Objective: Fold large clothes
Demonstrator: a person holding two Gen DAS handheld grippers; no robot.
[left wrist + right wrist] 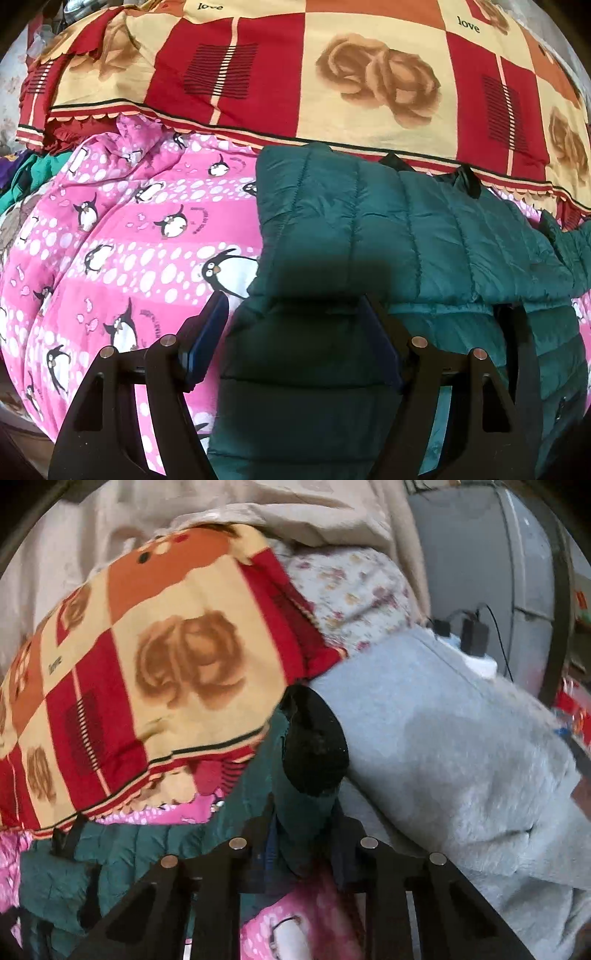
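A dark green quilted puffer jacket (388, 229) lies on a pink penguin-print bedsheet (122, 236). My left gripper (291, 306) is open, its jaws spread wide on either side of the jacket's near folded part, just above it. In the right wrist view my right gripper (303, 834) is shut on the jacket's sleeve (299, 805), whose black cuff (314, 738) sticks up beyond the fingers. The rest of the jacket (122, 853) trails off to the left.
A red and cream rose-print blanket (332, 81) lies folded behind the jacket; it also shows in the right wrist view (155, 672). A grey fleecy blanket (461, 746) lies right of the sleeve. Chargers with cables (472, 631) and a grey appliance (480, 546) stand behind.
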